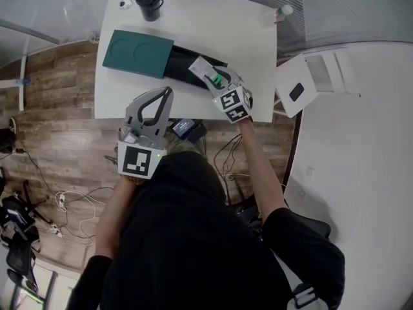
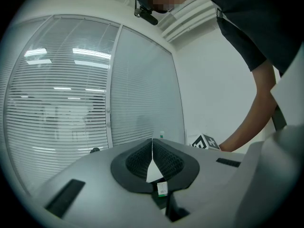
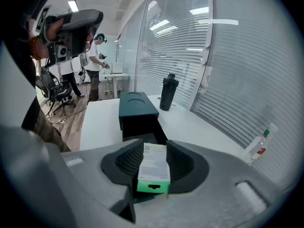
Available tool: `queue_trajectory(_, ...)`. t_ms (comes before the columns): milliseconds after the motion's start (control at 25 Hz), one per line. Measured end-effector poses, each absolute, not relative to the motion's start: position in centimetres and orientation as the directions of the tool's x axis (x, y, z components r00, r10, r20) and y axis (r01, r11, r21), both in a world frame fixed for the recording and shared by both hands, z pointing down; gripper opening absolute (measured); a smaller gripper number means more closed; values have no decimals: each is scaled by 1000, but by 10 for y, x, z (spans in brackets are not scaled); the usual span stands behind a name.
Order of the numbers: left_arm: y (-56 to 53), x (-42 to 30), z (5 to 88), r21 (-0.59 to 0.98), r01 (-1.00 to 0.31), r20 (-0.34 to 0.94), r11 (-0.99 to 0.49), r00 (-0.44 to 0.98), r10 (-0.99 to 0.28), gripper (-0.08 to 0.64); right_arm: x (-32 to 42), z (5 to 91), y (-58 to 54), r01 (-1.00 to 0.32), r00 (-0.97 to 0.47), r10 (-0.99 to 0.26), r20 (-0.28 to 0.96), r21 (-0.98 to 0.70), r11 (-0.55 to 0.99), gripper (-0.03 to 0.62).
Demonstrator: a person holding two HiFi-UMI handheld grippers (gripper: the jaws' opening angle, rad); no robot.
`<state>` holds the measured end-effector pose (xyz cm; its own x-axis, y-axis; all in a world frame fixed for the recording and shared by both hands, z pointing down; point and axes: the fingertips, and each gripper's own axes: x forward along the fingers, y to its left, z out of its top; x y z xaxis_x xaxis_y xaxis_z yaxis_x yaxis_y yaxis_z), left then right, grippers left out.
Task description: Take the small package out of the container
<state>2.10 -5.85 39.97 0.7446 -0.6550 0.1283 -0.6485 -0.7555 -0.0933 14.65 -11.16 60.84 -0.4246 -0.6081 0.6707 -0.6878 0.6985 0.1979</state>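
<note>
A dark green container (image 1: 137,53) lies on the white table (image 1: 245,37), its black inner tray (image 1: 184,60) slid out to the right. In the right gripper view the container (image 3: 137,109) is straight ahead. The small package (image 1: 204,68), white with a green end, sits over the tray's near end between the jaws of my right gripper (image 1: 211,76). In its own view the right gripper (image 3: 154,144) stands open about as wide as the package (image 3: 154,164), one pad on each side. My left gripper (image 1: 168,92) is raised off the table's front edge, shut and empty (image 2: 152,141), pointing up at the window blinds.
A black bottle (image 1: 148,2) stands at the table's far edge, behind the container (image 3: 168,93). A clear plastic bottle (image 1: 276,13) lies at the far right corner. A white side stand (image 1: 295,92) is at the right. Cables (image 1: 58,199) lie on the wooden floor. People (image 3: 97,63) and chairs are far behind.
</note>
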Motion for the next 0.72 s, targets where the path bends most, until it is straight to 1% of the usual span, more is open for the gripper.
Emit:
queue_trajectory(160,-62,17,401,-92,-659,127,-747,736,-665,3,143,621,-114,-675,-423,-570,705,175,717,161)
queue_trajectory(280,-62,15,400,-99,-662,121,-743,733,-669,3,140,632,-115,-667,-419,-529,738,144,731,209)
queue_trajectory(520,-64,13,401,-99,-668,129,-737,726,-675,2,142,651,-116,-662,-397,-466,790,106,742,254)
queue_trajectory(720,-65,12,399,-114,-670,117,-734,725,-679,3,143,662,-117,-661,-385,-425,819,77,747,274)
